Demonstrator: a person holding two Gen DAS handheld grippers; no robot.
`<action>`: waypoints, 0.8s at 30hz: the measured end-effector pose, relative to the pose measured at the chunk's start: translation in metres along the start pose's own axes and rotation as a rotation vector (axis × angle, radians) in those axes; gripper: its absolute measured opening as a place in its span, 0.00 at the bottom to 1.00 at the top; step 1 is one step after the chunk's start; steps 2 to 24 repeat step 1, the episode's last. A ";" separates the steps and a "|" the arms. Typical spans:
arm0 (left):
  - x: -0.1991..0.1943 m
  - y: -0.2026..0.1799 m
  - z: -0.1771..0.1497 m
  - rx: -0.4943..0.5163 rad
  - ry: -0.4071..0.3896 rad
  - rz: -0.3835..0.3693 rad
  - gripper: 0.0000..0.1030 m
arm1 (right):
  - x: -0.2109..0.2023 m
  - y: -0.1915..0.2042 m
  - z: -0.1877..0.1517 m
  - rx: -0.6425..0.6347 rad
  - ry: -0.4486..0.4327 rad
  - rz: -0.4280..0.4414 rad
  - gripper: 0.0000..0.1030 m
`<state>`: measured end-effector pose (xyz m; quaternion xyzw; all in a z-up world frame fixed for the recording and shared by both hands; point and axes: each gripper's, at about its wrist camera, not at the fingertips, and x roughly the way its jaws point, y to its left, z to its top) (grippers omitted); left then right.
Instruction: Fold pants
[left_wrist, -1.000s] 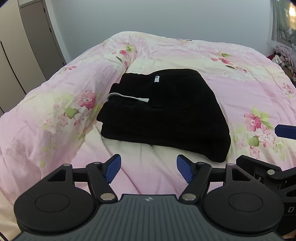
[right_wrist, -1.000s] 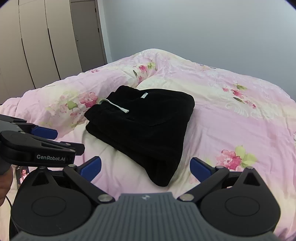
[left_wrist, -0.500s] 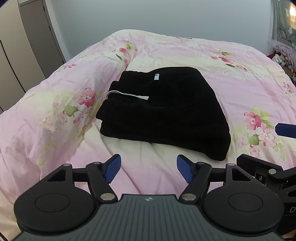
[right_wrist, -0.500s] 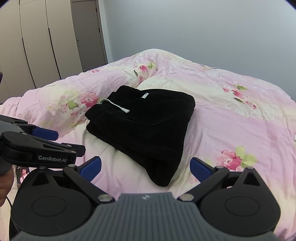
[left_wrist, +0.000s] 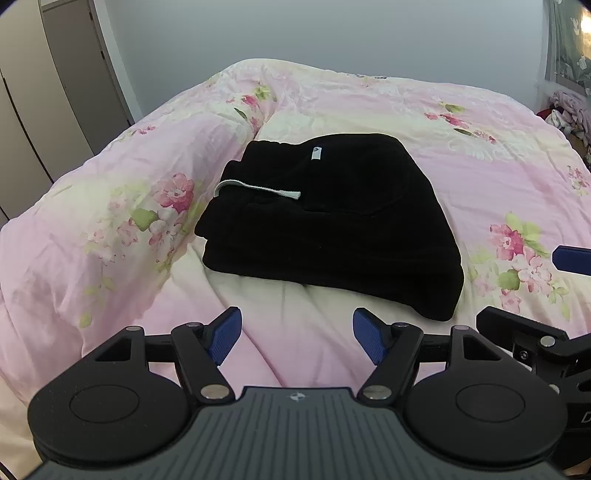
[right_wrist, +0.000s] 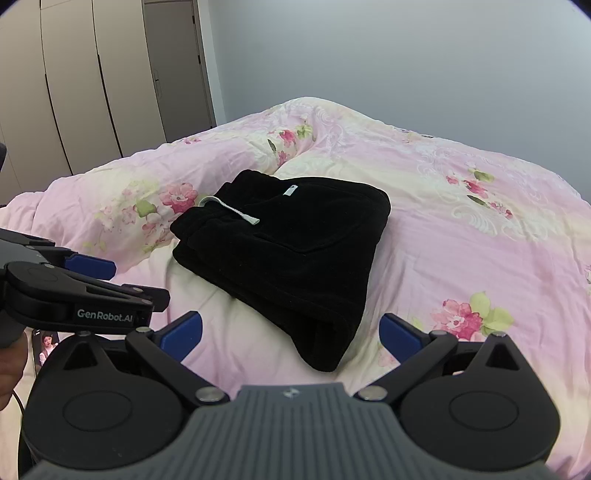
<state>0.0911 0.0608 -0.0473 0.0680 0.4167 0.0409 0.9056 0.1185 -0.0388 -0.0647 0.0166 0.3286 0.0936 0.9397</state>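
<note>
One folded black pants (left_wrist: 332, 225) bundle, white drawstring (left_wrist: 258, 189) showing, both grippers' fingers (left_wrist: 225, 334) spread, empty.

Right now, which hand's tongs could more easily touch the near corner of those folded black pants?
Probably the right tongs: the folded black fleece pants' near corner lies just ahead between its open fingers. The left tongs face bare floral quilt.

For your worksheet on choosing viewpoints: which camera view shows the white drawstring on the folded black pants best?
The left wrist view: the white drawstring lies larger and nearly side-on across the black pants. The right wrist view shows it smaller and foreshortened.
</note>
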 end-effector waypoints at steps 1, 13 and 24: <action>0.000 0.001 0.000 -0.003 0.002 -0.003 0.79 | 0.000 0.000 0.000 0.000 0.000 0.000 0.95; 0.000 0.001 0.000 -0.003 0.002 -0.003 0.79 | 0.000 0.000 0.000 0.000 0.000 0.000 0.95; 0.000 0.001 0.000 -0.003 0.002 -0.003 0.79 | 0.000 0.000 0.000 0.000 0.000 0.000 0.95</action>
